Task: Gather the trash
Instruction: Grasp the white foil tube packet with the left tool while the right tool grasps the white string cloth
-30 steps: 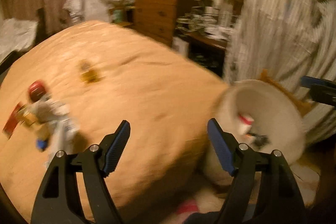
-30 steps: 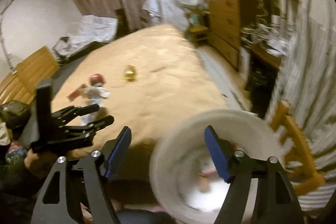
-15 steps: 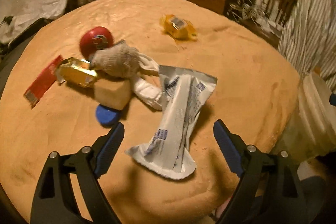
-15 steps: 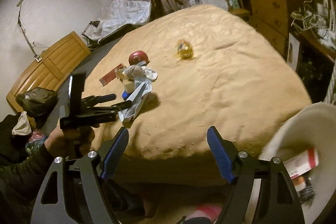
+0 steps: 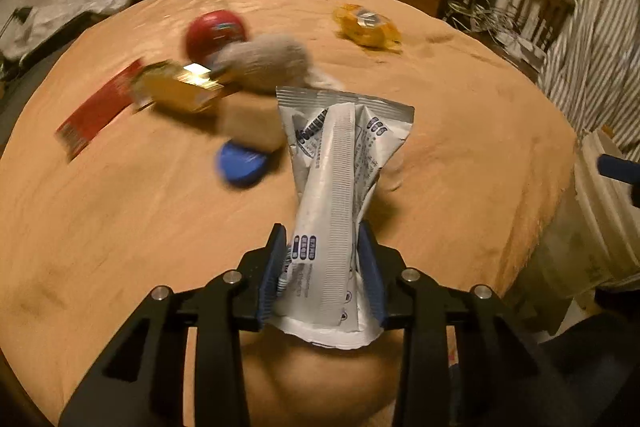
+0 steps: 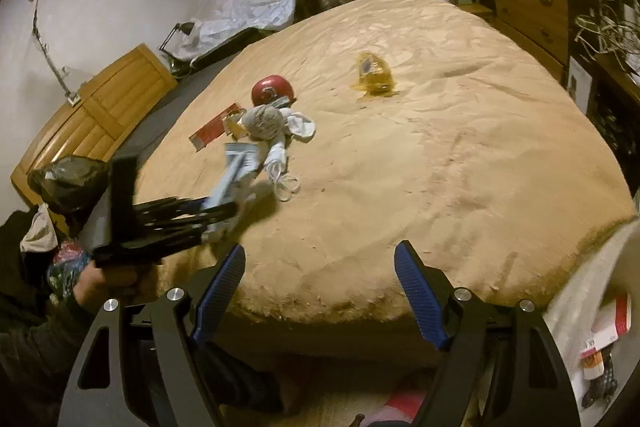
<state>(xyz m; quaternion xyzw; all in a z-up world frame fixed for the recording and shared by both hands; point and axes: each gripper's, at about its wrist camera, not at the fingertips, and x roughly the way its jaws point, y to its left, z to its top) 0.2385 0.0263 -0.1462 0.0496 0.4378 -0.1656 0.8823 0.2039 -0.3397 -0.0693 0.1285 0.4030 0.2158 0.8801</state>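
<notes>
The bed (image 5: 460, 131) with its tan cover fills both views. A white bin (image 5: 608, 227) stands at its right edge, with wrappers inside it in the right wrist view. The left gripper (image 5: 324, 267) has just been closing and now clamps the near end of a silver packet (image 5: 336, 163), whose far end fans out over the bed. The right gripper (image 6: 320, 291) hangs released with nothing between its jaws. Further back lie a grey sock ball (image 5: 264, 63), red can (image 5: 214, 33), red wrapper (image 5: 96, 111), gold wrapper (image 5: 176, 91), yellow wrapper (image 5: 366, 25) and blue cap (image 5: 240, 165).
</notes>
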